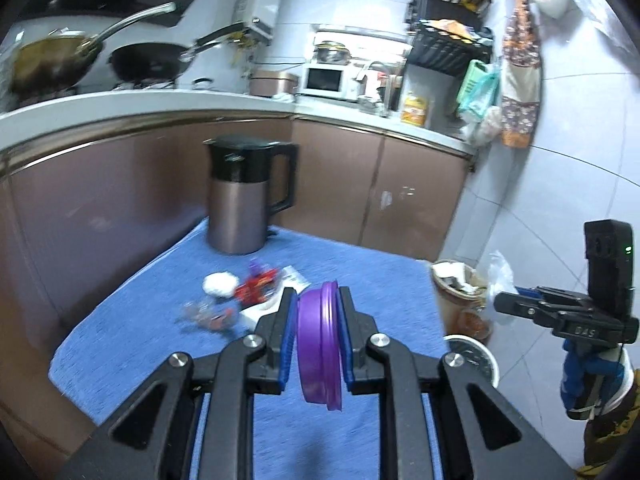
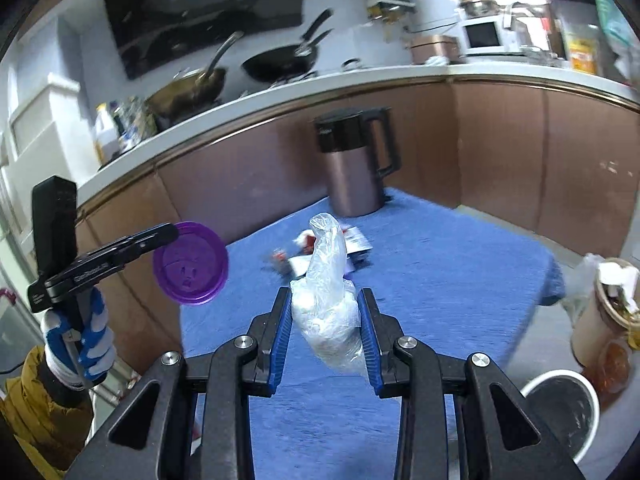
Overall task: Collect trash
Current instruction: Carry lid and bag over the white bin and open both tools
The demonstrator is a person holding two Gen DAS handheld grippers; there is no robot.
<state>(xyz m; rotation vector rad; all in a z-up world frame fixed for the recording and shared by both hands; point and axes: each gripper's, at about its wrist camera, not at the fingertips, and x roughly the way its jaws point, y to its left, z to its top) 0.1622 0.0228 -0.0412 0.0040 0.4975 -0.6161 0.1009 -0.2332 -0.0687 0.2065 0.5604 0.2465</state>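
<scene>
My left gripper (image 1: 317, 300) is shut on a purple plastic lid (image 1: 318, 344), held on edge above the blue cloth (image 1: 160, 340); the lid also shows in the right wrist view (image 2: 190, 263). My right gripper (image 2: 325, 300) is shut on a crumpled clear plastic bag (image 2: 326, 308) above the cloth. Loose trash lies on the cloth in front of the kettle: a white wad (image 1: 218, 283), a red wrapper (image 1: 256, 289), white paper (image 1: 294, 278) and small blurred scraps (image 1: 208, 316). A white bin (image 2: 560, 412) stands on the floor at the right, below the table edge.
A brown and black kettle (image 1: 240, 196) stands at the cloth's far end. A full brown paper bag (image 1: 460, 292) of rubbish sits on the floor beside the white bin (image 1: 476, 356). Brown cabinets and a counter with pans surround the table.
</scene>
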